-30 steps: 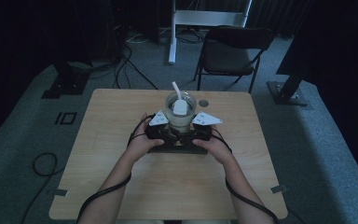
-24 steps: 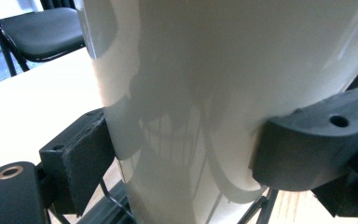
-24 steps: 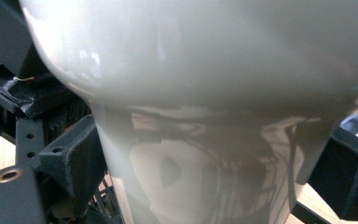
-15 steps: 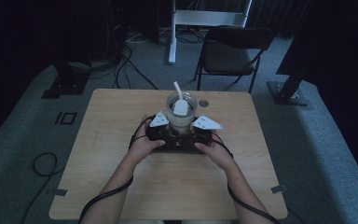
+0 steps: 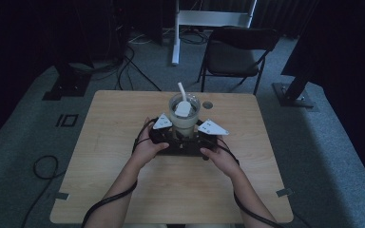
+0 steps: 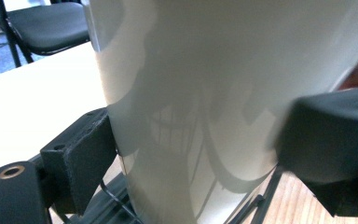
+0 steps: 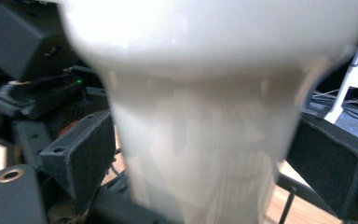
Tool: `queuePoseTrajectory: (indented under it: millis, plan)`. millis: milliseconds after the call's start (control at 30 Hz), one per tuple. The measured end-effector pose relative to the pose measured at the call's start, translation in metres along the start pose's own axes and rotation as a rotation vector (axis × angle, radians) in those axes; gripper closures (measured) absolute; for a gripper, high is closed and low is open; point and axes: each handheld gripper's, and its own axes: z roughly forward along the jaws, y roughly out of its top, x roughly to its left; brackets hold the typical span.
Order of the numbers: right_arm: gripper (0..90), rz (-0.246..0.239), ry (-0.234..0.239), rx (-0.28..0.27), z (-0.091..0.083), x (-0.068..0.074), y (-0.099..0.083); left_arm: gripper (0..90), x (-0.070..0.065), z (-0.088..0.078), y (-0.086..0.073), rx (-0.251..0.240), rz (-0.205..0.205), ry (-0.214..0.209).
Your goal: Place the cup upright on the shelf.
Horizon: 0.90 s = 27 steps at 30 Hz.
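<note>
A translucent plastic cup [image 5: 184,121] with a white spoon-like utensil [image 5: 182,100] standing in it sits at the middle of the wooden table [image 5: 119,123]. Both hands hold their grippers against the cup's lower part. My left gripper [image 5: 172,136] comes in from the left, my right gripper [image 5: 196,137] from the right. In the left gripper view the cup [image 6: 200,93] sits between the jaws, and both pads [image 6: 86,154] press its wall. In the right gripper view the cup [image 7: 200,140] stands between the pads [image 7: 81,158], which seem to touch it. The cup's base is hidden.
A small round grommet [image 5: 207,104] sits in the table behind the cup. A black folding chair [image 5: 235,54] and a white frame [image 5: 209,19] stand beyond the far edge. Cables [image 5: 43,166] lie on the floor at the left, and a stand base [image 5: 292,95] is at the right.
</note>
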Motion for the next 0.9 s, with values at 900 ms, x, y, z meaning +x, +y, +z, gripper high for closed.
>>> queuePoseTrajectory:
  millis: [900]
  plan:
    - [9.4,0.022,-0.043,-0.024,-0.061,-0.019,0.006,14.4,-0.010,-0.034,0.007,-0.116,-0.116,0.057]
